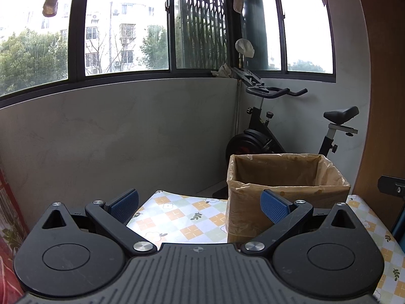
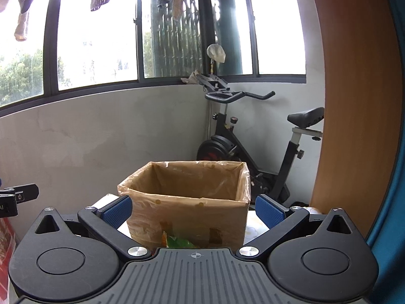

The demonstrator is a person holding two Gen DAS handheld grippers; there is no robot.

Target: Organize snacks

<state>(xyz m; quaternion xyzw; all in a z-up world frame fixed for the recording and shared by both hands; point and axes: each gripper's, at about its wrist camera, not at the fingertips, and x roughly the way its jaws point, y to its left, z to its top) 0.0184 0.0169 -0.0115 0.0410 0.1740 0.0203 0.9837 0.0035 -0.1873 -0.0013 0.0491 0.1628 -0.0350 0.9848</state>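
Brown cardboard box (image 1: 288,197) with a clear plastic liner sits on the tabletop (image 1: 177,217), right of centre in the left wrist view, mouth up and upright. The checked floral cloth on the tabletop is bare on the near left. Left tool (image 1: 200,206): fingers apart, nothing between them, its right pad in front of the box's near wall. An exercise bike (image 1: 291,129) stands far behind by the grey wall. No snack is visible in this view.

Right wrist view: the same box (image 2: 187,202) sits dead ahead and close. Right tool (image 2: 192,209): fingers wide apart, empty, with the box between and beyond them. A green and orange snack packet (image 2: 177,242) peeks out at the box's near base, just above the tool body. It is mostly hidden, so I cannot tell its long axis or which way it points. The other tool (image 2: 17,197) shows at the far left edge.

Risks, as a guess: the packet is low and close under the tool, so a blind reach could nudge the light box or snag the loose liner rim. A thin packet may slip out of the pads.
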